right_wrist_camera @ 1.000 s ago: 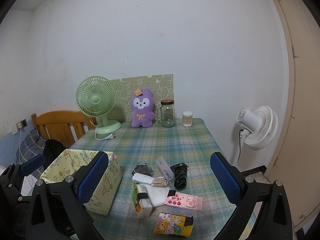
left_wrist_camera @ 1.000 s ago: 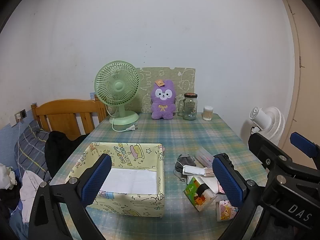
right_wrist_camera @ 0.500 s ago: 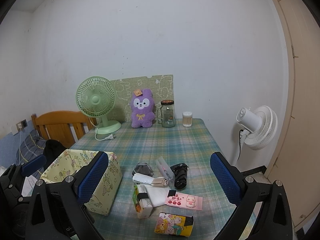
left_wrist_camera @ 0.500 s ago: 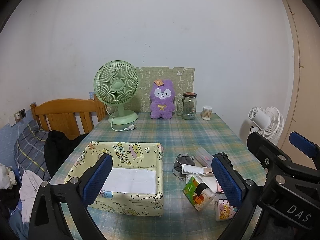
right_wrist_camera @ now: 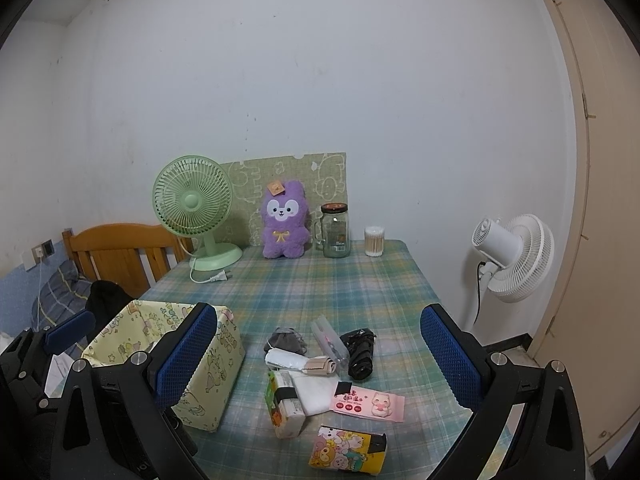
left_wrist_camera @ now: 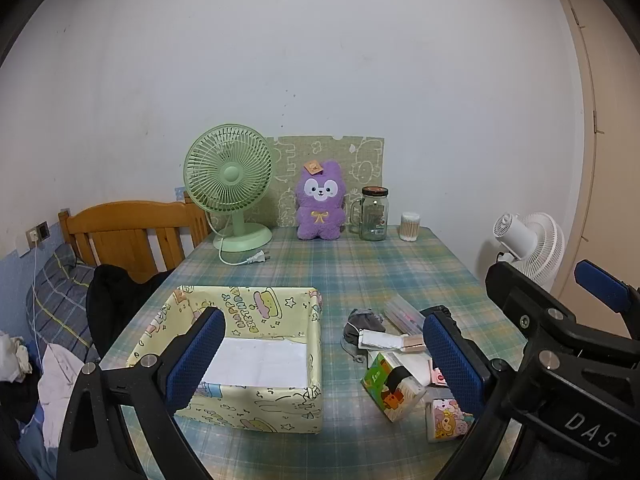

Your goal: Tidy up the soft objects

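grippers, left (left_wrist_camera: 322, 356) and right (right_wrist_camera: 318, 354), level, seemingly above table, jaws wide

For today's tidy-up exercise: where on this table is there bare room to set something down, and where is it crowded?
Bare tablecloth runs between the back row, from green fan to purple plush to glass jar, and the front things. The yellow storage box shows only its white bottom. Crowded: the heap around the black folded umbrella and tissue packs.
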